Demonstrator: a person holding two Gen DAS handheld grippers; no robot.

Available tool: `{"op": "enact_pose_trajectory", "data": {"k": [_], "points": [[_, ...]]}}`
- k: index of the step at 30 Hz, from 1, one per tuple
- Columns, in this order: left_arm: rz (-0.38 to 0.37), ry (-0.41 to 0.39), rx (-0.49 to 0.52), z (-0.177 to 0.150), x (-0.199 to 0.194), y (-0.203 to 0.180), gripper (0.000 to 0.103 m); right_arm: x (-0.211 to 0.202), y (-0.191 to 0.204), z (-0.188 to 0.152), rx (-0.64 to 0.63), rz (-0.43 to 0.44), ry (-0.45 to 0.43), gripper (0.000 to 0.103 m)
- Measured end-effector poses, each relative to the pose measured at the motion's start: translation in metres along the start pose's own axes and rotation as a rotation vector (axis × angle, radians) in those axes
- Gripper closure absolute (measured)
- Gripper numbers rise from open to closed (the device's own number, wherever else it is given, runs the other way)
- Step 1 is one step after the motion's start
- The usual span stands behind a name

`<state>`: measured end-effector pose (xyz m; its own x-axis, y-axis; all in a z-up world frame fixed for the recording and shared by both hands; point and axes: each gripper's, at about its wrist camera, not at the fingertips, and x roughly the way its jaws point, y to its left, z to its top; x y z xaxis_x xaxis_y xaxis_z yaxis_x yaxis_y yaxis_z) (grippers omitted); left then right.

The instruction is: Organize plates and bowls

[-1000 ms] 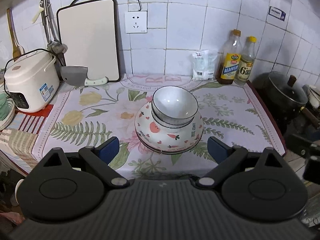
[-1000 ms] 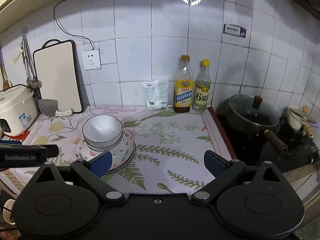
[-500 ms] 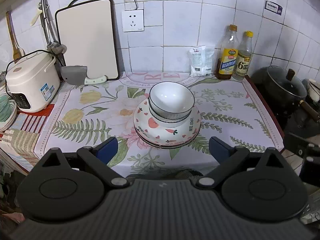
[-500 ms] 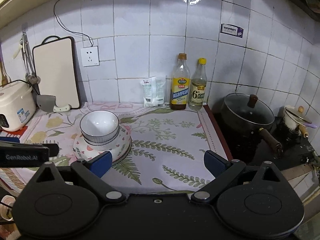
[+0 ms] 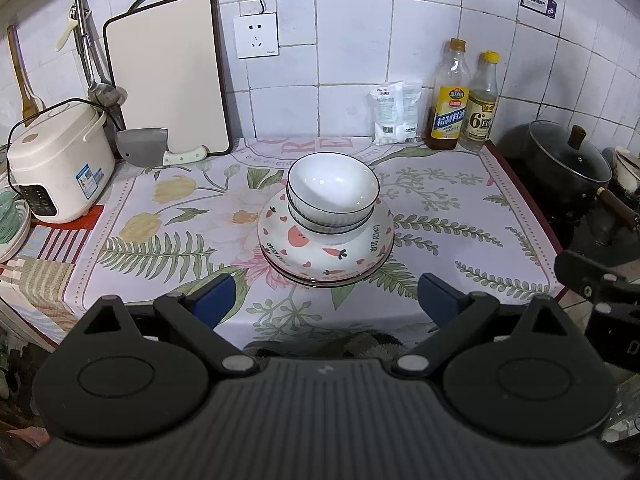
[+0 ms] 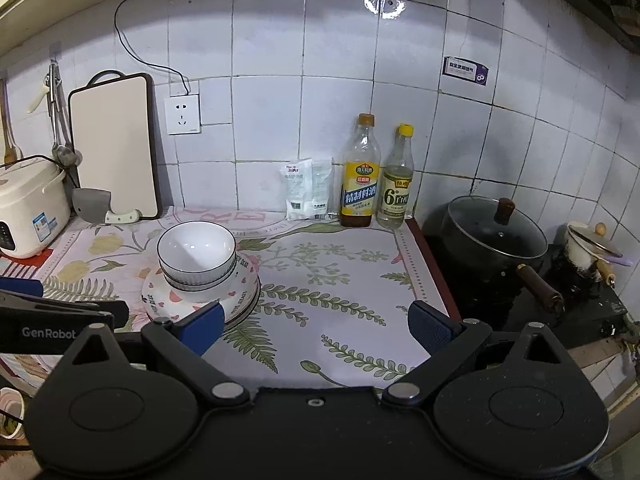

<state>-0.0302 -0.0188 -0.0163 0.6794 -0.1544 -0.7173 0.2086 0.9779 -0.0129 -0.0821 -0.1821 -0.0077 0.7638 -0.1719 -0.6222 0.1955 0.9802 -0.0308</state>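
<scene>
Left wrist view, left claw (image 5: 323,296): spread wide, empty, held off the front edge of the bench (image 5: 460,216).
Left wrist view, bowls (image 5: 333,188): two white ribbed bowls with dark rims, nested one inside the other, on top of the plates.
Left wrist view, plates (image 5: 326,254): stacked mid-bench on the floral cloth; the top one carries carrot and heart prints, and at least one more rim shows beneath; the exact count cannot be told.
Left wrist view, bottles (image 5: 448,100): two, side by side at the tiled wall, a white packet (image 5: 395,113) just beside them.
Left wrist view, other items: one rice cooker (image 5: 58,160), one cutting board (image 5: 166,74), one cleaver (image 5: 146,147).
Right wrist view, right claw (image 6: 316,330): spread wide, empty, over the bench's front edge.
Right wrist view, stack: bowls (image 6: 197,255) on plates (image 6: 240,292), near the left blue finger.
Right wrist view, stove side: one lidded black pot (image 6: 494,236), one small lidded white pot (image 6: 588,250).
</scene>
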Motion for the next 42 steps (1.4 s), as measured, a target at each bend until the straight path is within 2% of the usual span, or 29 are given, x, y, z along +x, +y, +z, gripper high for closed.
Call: {"op": "enact_pose_trajectory", "data": {"k": [8, 22, 42], "points": [[0.011, -0.018, -0.010, -0.007, 0.005, 0.001, 0.004, 0.001, 0.002, -0.007, -0.013, -0.012, -0.038, 0.003], [0.010, -0.042, -0.020, -0.013, 0.009, -0.001, 0.004, 0.004, 0.001, -0.018, -0.032, -0.045, -0.051, 0.003], [0.001, -0.040, -0.022, -0.016, 0.012, -0.001, 0.004, 0.007, 0.003, -0.020, -0.036, -0.066, -0.038, 0.003]]}}
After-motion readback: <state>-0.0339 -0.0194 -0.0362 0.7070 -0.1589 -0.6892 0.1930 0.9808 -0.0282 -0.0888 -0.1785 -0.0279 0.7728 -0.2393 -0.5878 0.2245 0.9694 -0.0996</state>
